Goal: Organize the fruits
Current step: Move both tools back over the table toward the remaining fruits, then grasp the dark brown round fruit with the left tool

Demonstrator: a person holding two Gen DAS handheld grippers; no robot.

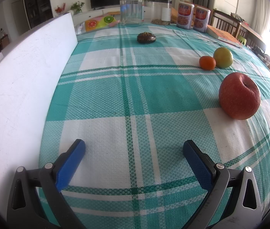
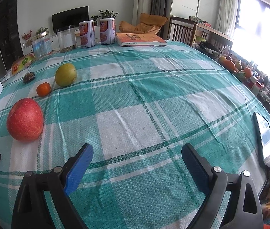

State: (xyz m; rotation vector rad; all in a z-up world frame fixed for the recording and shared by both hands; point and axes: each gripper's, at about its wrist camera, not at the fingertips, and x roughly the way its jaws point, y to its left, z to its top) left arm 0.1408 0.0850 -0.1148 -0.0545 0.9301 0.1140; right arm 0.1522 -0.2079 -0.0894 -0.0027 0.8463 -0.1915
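- The left tool (image 1: 134,148) is hovering low over the counter (image 1: 116,103), its two blue fingers (image 1: 72,164) standing wide apart with nothing between them.
- The right tool (image 2: 137,153) is likewise gaping open and gripping nothing.
- Four fruits are lying on the checked cloth: one red apple (image 1: 239,95), one small mandarin (image 1: 207,63), one yellow-green citrus (image 1: 223,57) and one dark avocado (image 1: 146,37).
- The apple is sitting ahead and right of the left tool, nearest to it; ahead and left of the right tool.
- The mandarin and citrus are resting just beside each other, farther ahead of the apple.
- The avocado is lying alone, far ahead of the left tool.
- Two printed cans (image 1: 185,15), two clear jars (image 1: 131,9) and one book (image 2: 139,39) are standing along the counter's far edge.
- One white board (image 1: 24,80) is running along the left tool's left.
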